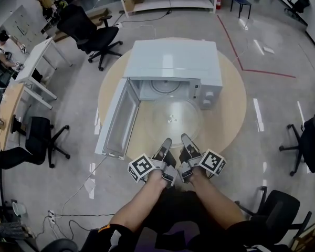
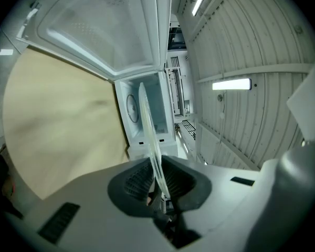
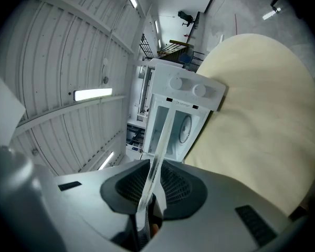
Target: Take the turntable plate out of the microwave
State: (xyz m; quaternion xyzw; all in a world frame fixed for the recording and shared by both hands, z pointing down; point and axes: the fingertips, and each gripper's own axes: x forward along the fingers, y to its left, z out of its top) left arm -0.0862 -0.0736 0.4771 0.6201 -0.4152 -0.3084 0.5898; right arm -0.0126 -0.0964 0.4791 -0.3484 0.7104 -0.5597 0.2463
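The jaws of the left gripper (image 1: 166, 144) and of the right gripper (image 1: 186, 139) each pinched the near rim of the glass turntable plate (image 1: 171, 118). The plate hung flat above the round table (image 1: 233, 106), just before the open microwave (image 1: 173, 62). It seemed already out of the cavity; only setting it down remained.

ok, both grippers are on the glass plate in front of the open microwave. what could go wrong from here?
1. The left gripper and right gripper pinch the glass plate only at its near rim, side by side. The far side hangs unsupported, so it could tilt or slip out of the fingers.
2. The open microwave door stands close to the plate's left edge. A swing that way could clip it.
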